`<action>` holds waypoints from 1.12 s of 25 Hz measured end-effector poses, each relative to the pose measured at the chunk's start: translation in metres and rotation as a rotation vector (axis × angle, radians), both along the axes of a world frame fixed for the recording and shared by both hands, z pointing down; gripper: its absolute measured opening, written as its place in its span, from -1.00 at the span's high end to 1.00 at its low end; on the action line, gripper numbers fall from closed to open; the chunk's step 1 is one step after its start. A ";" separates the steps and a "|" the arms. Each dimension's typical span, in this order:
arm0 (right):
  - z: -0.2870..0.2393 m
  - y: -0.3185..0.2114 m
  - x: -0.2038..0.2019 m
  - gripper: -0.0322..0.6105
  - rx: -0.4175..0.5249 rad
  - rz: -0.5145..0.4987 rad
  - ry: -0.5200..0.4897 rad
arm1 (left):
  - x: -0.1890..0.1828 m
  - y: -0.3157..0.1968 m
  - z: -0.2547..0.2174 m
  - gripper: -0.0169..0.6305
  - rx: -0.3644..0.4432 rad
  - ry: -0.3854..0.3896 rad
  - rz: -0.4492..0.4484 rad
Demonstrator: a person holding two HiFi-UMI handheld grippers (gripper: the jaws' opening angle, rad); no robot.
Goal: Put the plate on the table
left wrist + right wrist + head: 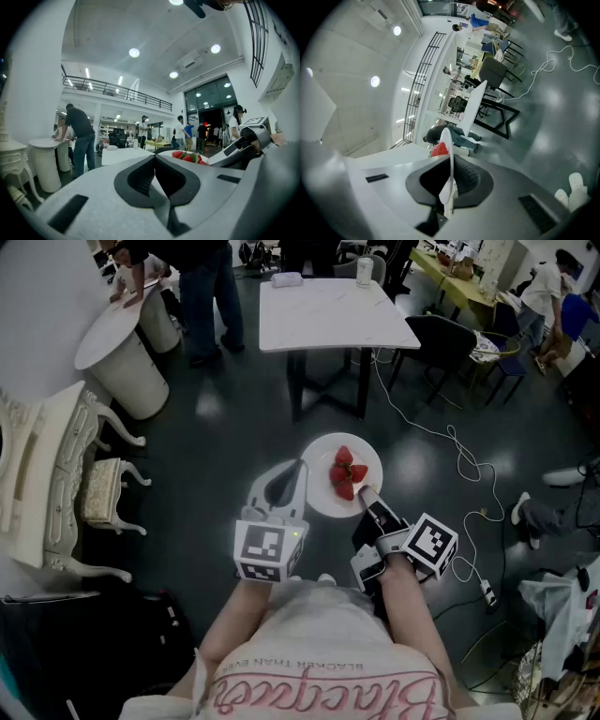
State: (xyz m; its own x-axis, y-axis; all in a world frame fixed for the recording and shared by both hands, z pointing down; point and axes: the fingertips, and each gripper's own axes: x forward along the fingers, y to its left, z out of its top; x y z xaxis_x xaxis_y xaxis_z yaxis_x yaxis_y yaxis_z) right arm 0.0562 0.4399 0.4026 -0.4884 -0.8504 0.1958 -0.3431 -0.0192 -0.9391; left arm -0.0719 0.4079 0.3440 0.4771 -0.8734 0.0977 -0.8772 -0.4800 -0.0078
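Right gripper is pinching the near rim of the white plate. In the right gripper view the rim runs edge-on between the pads, with the jaws nearly together on it. No other support under the plate.

The plate is face up with a small pile of strawberries about centred on it. It's in the air over the dark floor, not resting on any surface.

Left gripper is pressed together with nothing between its jaws. Its tip is right at the plate's left rim; can't tell if it touches. In the left gripper view the strawberries and the right gripper show just past the tip, to the right.

The white square counter is ahead of me, well apart from the plate. Its top is mostly bare, with a small white roll and a cup along the far edge. A dark chair stands at its right side.

Further left is a round white counter with a person in jeans standing beside it. Ornate white furniture and a matching stool are at my left. A white cable snakes across the floor to the right of the plate.
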 end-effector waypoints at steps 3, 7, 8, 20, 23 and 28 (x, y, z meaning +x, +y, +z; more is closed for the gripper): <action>-0.001 -0.002 -0.001 0.87 0.018 -0.007 -0.009 | 0.002 -0.001 0.004 0.93 -0.003 0.006 0.005; 0.002 -0.004 0.006 0.87 0.014 -0.015 -0.023 | 0.010 0.000 0.004 0.93 0.000 0.005 0.001; 0.002 -0.003 0.010 0.87 0.017 -0.019 -0.025 | 0.015 0.002 0.004 0.93 0.004 -0.002 0.001; 0.011 0.001 0.025 0.87 0.009 -0.048 -0.068 | 0.015 0.011 0.017 0.93 -0.011 -0.009 -0.058; 0.014 -0.002 0.026 0.87 0.007 -0.053 -0.054 | 0.017 0.007 0.019 0.93 -0.013 -0.004 -0.058; 0.018 -0.021 0.027 0.87 -0.008 -0.074 -0.035 | 0.025 -0.014 0.027 0.93 -0.032 0.005 -0.049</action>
